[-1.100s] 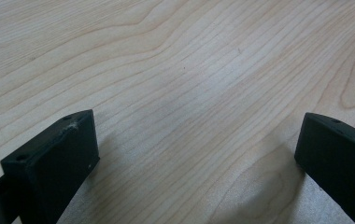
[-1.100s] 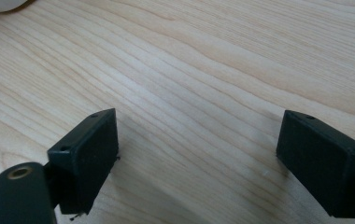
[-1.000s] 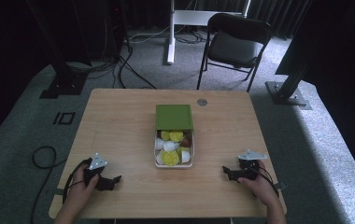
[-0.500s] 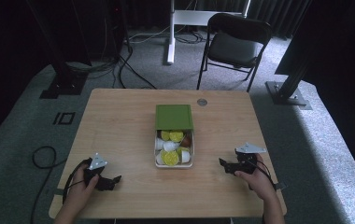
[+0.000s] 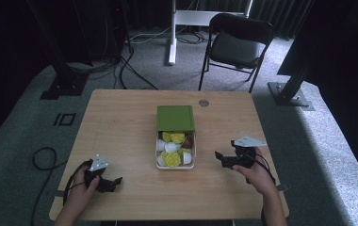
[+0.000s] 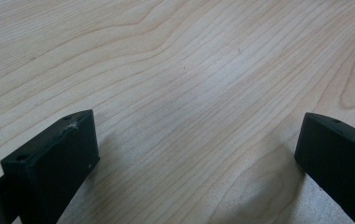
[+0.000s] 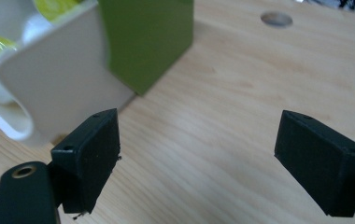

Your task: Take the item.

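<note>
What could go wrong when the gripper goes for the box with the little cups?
The right gripper is open beside the white tray, which sticks partly out of its green sleeve. A sideways bump could slide the whole box across the smooth table. Tipping the tray might spill the capsules, since nothing covers them.

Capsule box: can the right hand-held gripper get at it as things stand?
Probably yes: the right hand-held gripper is open beside the capsule box, with bare table between them.

half-open green box (image 5: 175, 136) of capsules, mid-table.
</note>
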